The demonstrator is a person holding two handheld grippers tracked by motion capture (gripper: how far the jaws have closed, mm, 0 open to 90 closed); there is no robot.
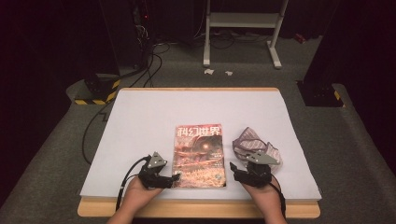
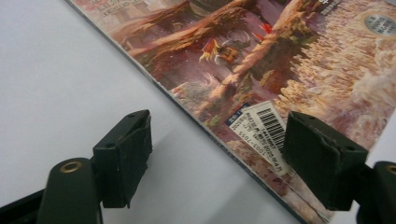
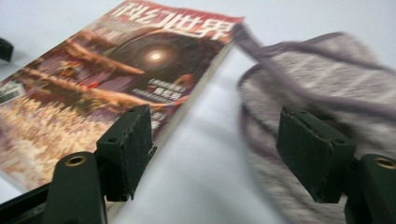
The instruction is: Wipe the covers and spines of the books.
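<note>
A magazine with a reddish cover and white title lies flat on the white sheet, near the front middle. Right of it sits a crumpled grey-purple cloth. My left gripper rests at the magazine's front left corner. It is open in the left gripper view, one jaw over the sheet and the other over the magazine by its barcode. My right gripper is open low over the sheet, with the magazine beyond one jaw and the cloth beyond the other. Nothing is held.
The sheet covers a wooden table whose front edge shows below the hands. Behind the table, on the carpet, are cables, a white metal stand and black bases with yellow-black tape.
</note>
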